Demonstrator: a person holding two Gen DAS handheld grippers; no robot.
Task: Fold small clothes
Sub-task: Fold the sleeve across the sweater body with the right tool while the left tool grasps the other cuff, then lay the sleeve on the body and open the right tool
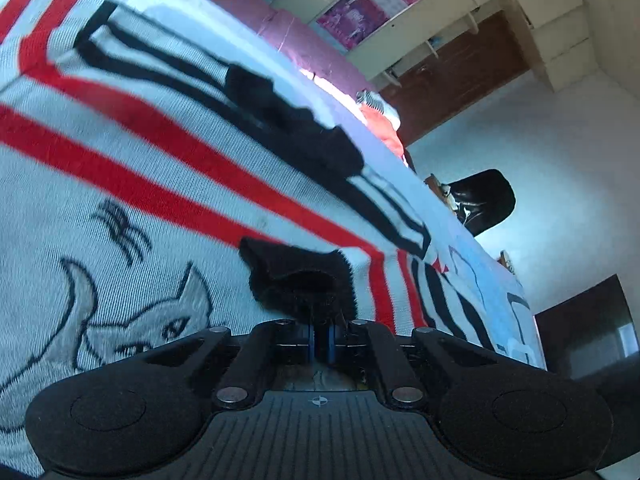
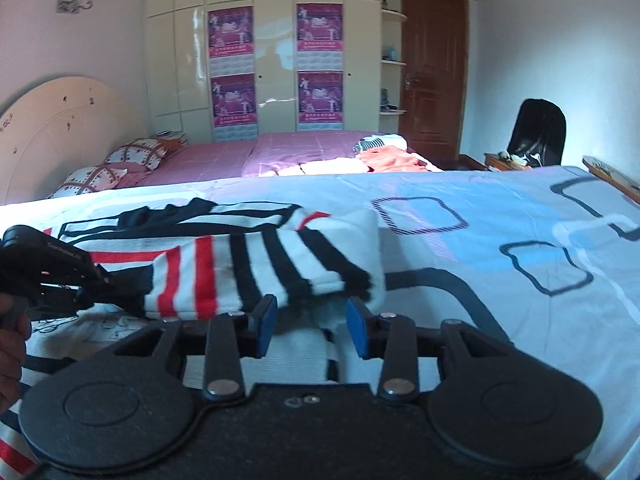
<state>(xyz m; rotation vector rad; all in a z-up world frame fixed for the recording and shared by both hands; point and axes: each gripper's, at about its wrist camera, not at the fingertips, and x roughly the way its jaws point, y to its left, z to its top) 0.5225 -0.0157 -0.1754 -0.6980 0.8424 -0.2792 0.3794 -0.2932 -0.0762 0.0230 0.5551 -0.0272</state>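
Note:
A white knit sweater with red and black stripes and a cat drawing point(image 1: 120, 160) lies spread on the bed. My left gripper point(image 1: 320, 342) is shut on the sleeve's black fuzzy cuff point(image 1: 300, 284). In the right wrist view the same left gripper point(image 2: 132, 294) comes in from the left, pinching the end of the striped sleeve point(image 2: 280, 264), which is folded across the sweater body. My right gripper point(image 2: 311, 322) stands open just before that fold. White knit lies under it, and its blue pads point(image 2: 266, 320) press on nothing.
The sweater rests on a pale blue sheet with dark square outlines point(image 2: 500, 240). Behind it is a pink bed point(image 2: 224, 160) with pillows and a pile of orange and white clothes point(image 2: 384, 158). A black chair point(image 2: 538, 132) stands at the right wall. A hand point(image 2: 10, 344) shows at the left edge.

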